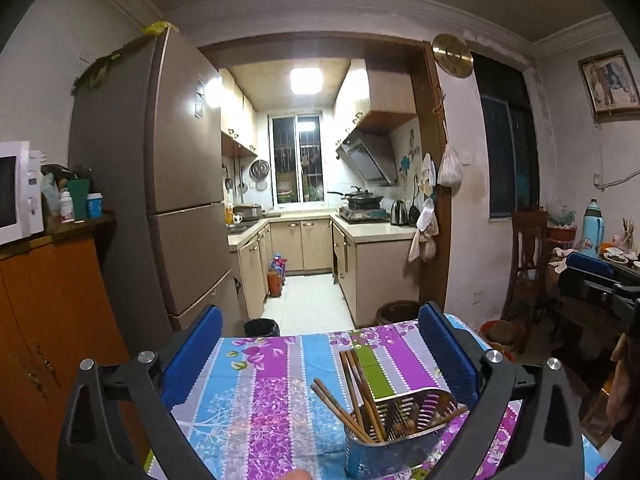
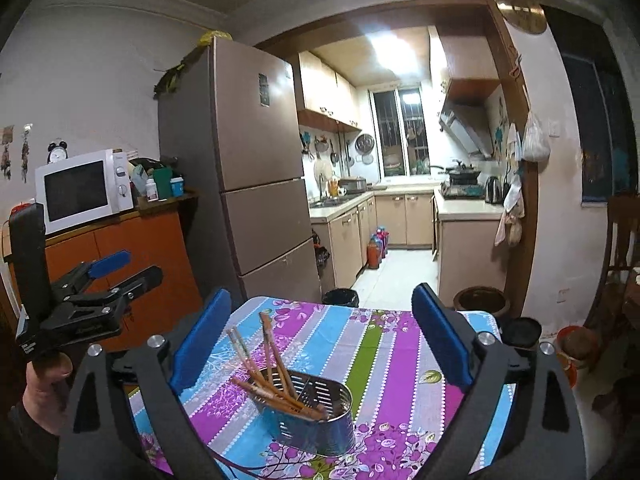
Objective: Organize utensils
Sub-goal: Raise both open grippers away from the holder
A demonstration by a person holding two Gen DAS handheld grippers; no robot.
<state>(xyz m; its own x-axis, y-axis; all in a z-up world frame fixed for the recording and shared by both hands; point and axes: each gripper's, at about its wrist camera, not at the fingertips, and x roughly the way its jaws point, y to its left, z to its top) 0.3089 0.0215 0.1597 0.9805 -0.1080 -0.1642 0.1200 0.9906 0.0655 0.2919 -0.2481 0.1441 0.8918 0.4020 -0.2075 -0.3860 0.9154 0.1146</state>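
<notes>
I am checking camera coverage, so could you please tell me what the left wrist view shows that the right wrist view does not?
Only the left wrist view shows the framed picture on the wall and the blue thermos on the far side table.

Only the right wrist view shows the alarm clock on the microwave and the person's hand holding the left gripper.

Both show the metal holder with chopsticks standing in it on the floral tablecloth, plus the fridge. Each view's own jaws stand open and empty.
</notes>
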